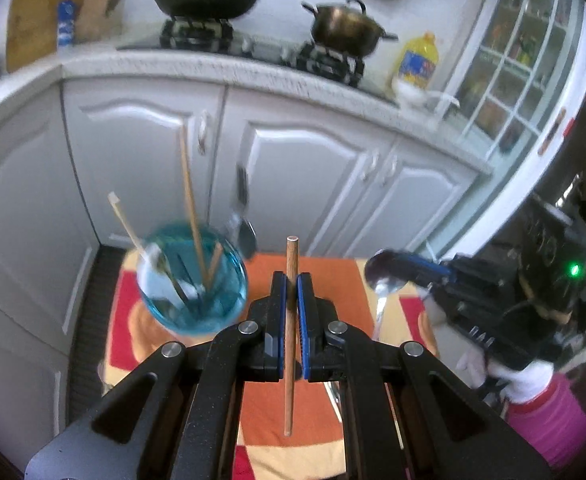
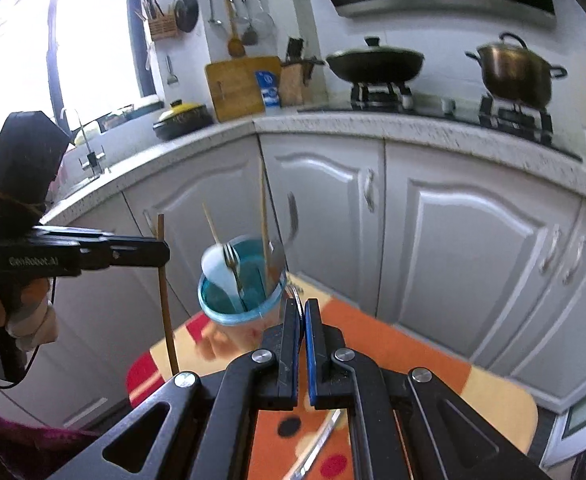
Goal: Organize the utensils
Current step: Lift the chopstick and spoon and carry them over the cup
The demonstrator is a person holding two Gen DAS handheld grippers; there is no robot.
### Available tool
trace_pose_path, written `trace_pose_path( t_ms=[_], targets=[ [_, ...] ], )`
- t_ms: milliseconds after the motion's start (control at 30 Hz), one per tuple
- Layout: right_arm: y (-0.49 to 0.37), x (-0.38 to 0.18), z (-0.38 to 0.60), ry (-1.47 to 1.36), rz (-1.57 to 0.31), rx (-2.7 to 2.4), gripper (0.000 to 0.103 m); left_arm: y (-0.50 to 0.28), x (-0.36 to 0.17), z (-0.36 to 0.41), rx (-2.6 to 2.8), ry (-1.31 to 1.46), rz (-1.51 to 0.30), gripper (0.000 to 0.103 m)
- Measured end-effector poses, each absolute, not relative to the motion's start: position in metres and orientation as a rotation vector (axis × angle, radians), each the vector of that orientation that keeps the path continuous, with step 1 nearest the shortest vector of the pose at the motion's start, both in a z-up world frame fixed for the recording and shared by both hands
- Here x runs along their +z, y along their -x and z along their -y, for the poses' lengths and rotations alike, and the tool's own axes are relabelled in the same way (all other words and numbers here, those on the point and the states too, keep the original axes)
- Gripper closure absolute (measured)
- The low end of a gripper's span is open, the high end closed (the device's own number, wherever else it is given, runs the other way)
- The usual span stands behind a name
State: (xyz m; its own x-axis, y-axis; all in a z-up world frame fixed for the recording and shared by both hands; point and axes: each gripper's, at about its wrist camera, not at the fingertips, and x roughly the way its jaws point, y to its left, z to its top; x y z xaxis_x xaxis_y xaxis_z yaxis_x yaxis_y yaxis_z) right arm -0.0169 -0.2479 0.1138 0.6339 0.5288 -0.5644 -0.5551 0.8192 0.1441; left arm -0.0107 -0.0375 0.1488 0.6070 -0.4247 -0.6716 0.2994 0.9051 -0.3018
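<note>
White kitchen cabinets (image 2: pixel 473 240) behind; "GenRobot.AI"-marked left gripper (image 2: pixel 161 254) fingers clamp a chopstick (image 1: pixel 291 320), right gripper (image 2: pixel 303 320) fingers pinch a spoon (image 1: pixel 385 276)

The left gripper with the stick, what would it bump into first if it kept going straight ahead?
Probably the white cupboard doors. The left gripper points past the blue cup, which sits off to its left. Depth is hard to judge here.

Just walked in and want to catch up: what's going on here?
A person is sorting utensils with two handheld grippers. The left gripper is shut on a chopstick, held upright beside the blue cup, which already holds chopsticks and a fork. The right gripper is shut on a spoon above the orange table.
</note>
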Motion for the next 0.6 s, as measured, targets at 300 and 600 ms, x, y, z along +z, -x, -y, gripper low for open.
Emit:
trace_pose_path(
  t_ms=[300, 600],
  targets=[
    [-0.024, 0.140, 0.188, 0.079, -0.568, 0.606, 0.100, -0.027, 0.209, -0.001, -0.286, 0.158, -0.667, 0.099],
    [-0.067, 0.142, 0.137, 0.166, -0.508, 0.534, 0.100, -0.075, 0.200, -0.017, -0.150, 0.143, -0.588, 0.099]
  ],
)
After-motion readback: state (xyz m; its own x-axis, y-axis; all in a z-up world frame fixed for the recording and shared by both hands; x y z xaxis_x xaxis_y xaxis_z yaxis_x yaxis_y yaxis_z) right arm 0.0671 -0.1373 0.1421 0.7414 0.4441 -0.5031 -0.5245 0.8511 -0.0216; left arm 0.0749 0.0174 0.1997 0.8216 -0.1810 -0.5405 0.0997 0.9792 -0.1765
